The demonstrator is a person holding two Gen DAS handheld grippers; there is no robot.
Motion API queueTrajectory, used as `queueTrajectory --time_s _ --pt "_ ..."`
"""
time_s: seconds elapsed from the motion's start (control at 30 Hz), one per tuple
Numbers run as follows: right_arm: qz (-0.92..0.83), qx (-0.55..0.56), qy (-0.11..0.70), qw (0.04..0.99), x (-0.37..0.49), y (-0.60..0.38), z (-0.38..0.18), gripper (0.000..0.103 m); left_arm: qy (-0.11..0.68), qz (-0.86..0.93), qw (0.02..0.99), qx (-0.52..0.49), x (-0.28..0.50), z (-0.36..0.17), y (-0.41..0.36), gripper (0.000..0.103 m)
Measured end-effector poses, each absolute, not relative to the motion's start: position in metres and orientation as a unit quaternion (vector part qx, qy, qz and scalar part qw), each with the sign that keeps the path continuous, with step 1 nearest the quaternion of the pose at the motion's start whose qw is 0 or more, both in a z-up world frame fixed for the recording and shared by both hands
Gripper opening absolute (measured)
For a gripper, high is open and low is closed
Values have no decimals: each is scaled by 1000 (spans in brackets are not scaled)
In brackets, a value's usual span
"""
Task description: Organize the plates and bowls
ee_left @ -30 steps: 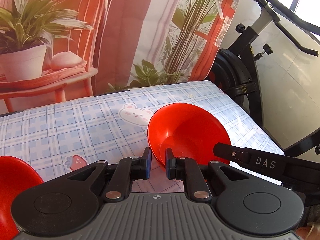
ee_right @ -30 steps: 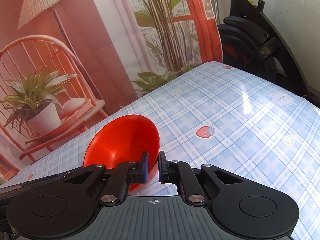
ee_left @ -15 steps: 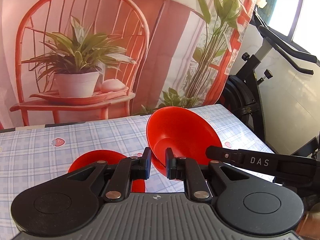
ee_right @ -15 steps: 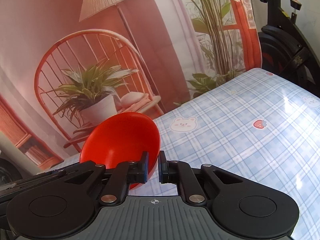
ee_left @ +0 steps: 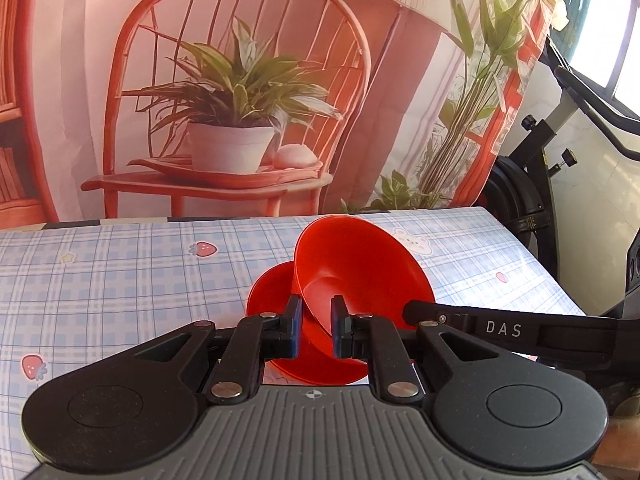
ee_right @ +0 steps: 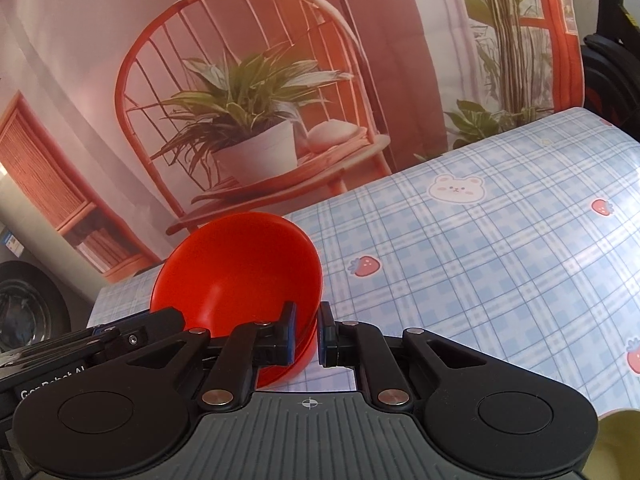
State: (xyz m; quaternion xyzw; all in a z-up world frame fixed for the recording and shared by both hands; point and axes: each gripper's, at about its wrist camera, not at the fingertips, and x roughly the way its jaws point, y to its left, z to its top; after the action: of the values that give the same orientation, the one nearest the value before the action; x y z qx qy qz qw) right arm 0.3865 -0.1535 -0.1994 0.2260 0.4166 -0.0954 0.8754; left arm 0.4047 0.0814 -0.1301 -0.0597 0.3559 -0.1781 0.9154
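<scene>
Holding noted on both sides: the left gripper (ee_left: 316,320) has its jaws pressed nearly together, pinching the near rim of the red bowl (ee_left: 360,264). The bowl is tipped steeply, its mouth facing right and up, its flat base showing inside.

The right gripper (ee_right: 307,324) is drawn in just as tight, and the same red bowl (ee_right: 240,272) has its rim wall clamped between the blue-faced pads. In the right wrist view the bowl spreads to the left of the fingers. In the left wrist view it spreads to the right.

Each camera shows the other gripper's black body reaching in toward the bowl's opposite side. Its fingertips are hidden by the bowl.

Position: the bowl is off the table, above the near middle of the checked tablecloth (ee_left: 120,280).

A second red bowl (ee_left: 268,292) lies directly behind and under the held one, partly covered by it. Whether the two touch cannot be told.

Surroundings:
- printed backdrop (ee_left: 240,80) with a chair and a potted plant, hanging along the far edge of the table
- black exercise bike (ee_left: 532,184) off the far right corner
- a yellow-green rounded thing (ee_right: 616,432) at the near right edge of the right wrist view; too little shows to identify it
</scene>
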Motion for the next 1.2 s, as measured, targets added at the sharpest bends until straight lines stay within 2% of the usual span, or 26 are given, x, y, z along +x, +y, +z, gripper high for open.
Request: queueTrajectory --time_s 0.8,0.93,1.2 --pt "-91 199 443 870 400 -147 -225 10 382 -163 903 -114 416 -160 106 17" --pt "-89 203 447 867 400 -148 -229 11 375 -167 902 -136 415 -163 114 37" --pt "-90 205 447 866 404 -150 -234 11 373 -159 899 -166 423 -173 115 36"
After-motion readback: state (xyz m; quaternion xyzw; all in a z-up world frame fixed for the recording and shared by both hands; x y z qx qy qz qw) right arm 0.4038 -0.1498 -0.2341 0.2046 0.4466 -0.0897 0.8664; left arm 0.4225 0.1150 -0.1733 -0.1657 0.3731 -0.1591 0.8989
